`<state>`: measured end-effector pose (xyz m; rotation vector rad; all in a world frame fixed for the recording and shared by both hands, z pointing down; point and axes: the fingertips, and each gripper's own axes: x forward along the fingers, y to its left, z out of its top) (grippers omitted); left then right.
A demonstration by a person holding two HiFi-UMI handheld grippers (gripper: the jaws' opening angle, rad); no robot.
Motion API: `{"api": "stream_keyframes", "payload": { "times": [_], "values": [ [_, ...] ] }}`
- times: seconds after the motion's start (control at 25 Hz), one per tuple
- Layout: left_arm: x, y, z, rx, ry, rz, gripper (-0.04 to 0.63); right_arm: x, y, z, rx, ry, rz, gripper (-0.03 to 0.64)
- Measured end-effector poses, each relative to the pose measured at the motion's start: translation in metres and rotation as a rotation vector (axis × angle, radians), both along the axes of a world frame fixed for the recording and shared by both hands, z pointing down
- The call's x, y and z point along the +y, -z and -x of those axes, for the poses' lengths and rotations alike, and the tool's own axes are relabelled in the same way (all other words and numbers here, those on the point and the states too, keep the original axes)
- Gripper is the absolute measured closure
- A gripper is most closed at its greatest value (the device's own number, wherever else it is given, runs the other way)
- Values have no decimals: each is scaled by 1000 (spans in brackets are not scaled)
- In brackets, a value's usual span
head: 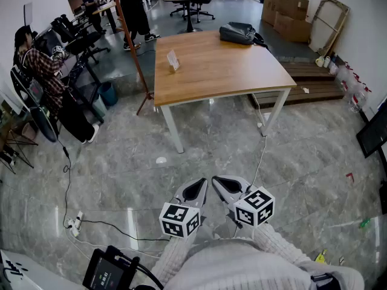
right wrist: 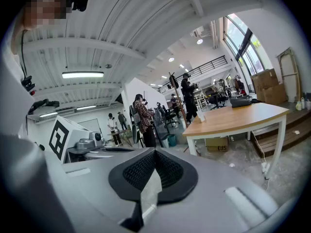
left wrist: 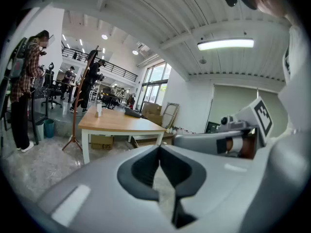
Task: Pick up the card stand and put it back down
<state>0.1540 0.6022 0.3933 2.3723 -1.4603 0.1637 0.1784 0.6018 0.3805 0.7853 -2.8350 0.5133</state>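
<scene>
Head view: the worktop (head: 217,71) stands well ahead on the grey floor (head: 121,174). The card stand (head: 173,60) sits upright on it near the left edge, and a dark bag (head: 242,33) lies at the far right corner. The left gripper (head: 204,180) and the right gripper (head: 214,179) hover side by side low over the floor, close to the person and well apart from the worktop. Their tips point toward it and each carries its marker cube at the back. Neither touches anything.

Left gripper view: the left gripper's (left wrist: 159,146) jaws are clenched, tips meeting, with nothing between them (only floor shows through the gap behind the tips). Beyond them the worktop (left wrist: 116,123) stands off to the left, with the card stand (left wrist: 98,109) near its left end and the bag (left wrist: 132,112) further along. The right gripper (left wrist: 214,142) lies just beside, at the right.

Right gripper view: the right gripper's (right wrist: 155,151) jaws are likewise clenched tip to tip and empty. The worktop (right wrist: 243,118) stands off to the right, with the card stand (right wrist: 200,116) upright on its near left part and the bag (right wrist: 241,101) behind. People stand among chairs in the background.
</scene>
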Motion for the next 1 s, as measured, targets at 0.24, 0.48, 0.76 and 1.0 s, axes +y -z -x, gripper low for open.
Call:
{"api": "stream_keyframes", "payload": {
  "times": [0.24,0.48,0.76,1.0],
  "values": [
    [-25,-11,3,-3,-6,13,588,-25,-13,1,7,-17,17,617],
    [-88,-19,37,-1,0,20,588,-86,-22,27,-1,-24,29,617],
    [-193,-10,93,-18,-35,15,588,-196,-11,82,-7,-55,17,617],
    [-279,2,140,-28,-29,-6,588,-284,0,119,-8,-87,7,617]
  ]
}}
